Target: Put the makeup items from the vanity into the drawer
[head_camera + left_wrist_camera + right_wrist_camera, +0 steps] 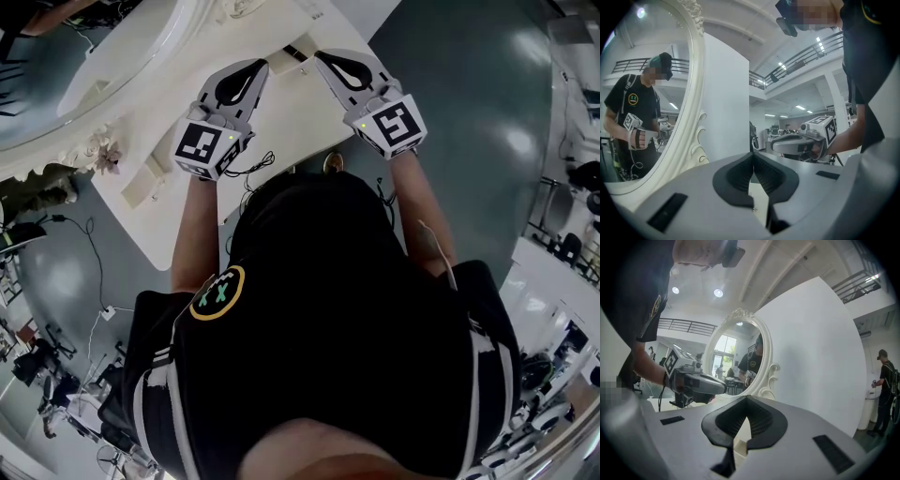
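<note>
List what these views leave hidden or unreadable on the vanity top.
- Head view: the vanity top has its near edge and front covered by the person's black shirt.
- Head view: the dark thing between the tips of the left gripper and right gripper is too small to identify.
- Gripper views: each gripper's own body blocks the tabletop; no makeup shows.
- Mirror: cut off by the top edge.

Ceiling lights shine brightly, fisheye bends the edges, and corners fall dark.

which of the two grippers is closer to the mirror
The left gripper: it is on the side of the vanity where the mirror stands. The right gripper is farther from it, toward the vanity's open edge.
</note>
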The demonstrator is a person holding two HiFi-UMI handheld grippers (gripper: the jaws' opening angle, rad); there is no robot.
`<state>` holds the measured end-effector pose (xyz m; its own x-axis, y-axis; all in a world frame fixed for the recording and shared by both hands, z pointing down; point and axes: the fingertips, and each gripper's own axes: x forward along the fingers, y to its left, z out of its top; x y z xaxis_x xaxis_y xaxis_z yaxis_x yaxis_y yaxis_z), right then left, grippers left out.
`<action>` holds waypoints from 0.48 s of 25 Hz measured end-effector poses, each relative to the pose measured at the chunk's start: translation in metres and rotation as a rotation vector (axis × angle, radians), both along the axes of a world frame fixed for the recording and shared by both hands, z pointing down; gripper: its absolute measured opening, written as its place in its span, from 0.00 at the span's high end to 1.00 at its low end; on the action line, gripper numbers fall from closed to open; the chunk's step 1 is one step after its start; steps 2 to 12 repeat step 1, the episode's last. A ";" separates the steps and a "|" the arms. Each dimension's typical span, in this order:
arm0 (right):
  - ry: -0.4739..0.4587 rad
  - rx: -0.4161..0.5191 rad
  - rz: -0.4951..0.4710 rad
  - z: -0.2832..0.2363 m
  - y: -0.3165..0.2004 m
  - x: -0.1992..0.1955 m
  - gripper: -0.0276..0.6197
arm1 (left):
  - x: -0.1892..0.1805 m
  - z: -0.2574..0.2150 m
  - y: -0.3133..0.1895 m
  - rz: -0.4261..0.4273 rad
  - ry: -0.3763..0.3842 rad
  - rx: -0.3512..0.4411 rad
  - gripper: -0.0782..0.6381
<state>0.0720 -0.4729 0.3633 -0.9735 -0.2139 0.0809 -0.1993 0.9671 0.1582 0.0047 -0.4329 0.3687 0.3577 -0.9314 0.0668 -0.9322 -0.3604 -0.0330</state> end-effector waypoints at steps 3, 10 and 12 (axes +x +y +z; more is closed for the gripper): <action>0.000 0.003 -0.002 0.000 0.001 0.000 0.93 | 0.000 0.000 0.001 -0.001 0.000 0.000 0.86; 0.000 0.003 -0.002 0.000 0.001 0.000 0.93 | 0.000 0.000 0.001 -0.001 0.000 0.000 0.86; 0.000 0.003 -0.002 0.000 0.001 0.000 0.93 | 0.000 0.000 0.001 -0.001 0.000 0.000 0.86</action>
